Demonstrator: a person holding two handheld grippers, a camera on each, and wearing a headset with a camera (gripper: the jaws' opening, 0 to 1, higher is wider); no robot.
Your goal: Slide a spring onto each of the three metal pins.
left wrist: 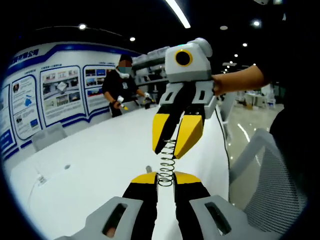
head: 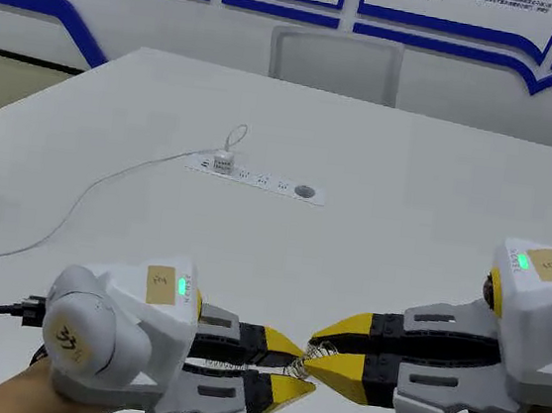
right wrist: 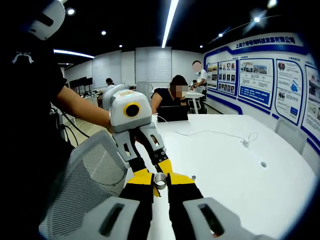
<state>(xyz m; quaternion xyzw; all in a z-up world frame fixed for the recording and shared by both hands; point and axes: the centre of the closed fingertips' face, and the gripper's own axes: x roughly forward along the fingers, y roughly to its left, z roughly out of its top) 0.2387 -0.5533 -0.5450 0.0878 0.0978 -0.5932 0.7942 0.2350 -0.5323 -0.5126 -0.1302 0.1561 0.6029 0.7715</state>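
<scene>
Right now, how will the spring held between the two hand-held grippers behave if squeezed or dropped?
The spring is thin, open coiled wire, so it probably bends easily. It looks tiny beside the left hand-held gripper and right hand-held gripper, so it is likely very light. Being round, it may roll on the table if dropped.

The spring [left wrist: 166, 167] is shiny metal, the table [head: 403, 231] smooth matt.

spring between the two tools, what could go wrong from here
1. The spring is pinched only by the tips of the left tool and right tool, in the air above the table; a slip could flick it away, perhaps off the edge.
2. It spans both tools, so pulling them apart or out of line may stretch or kink it.
</scene>
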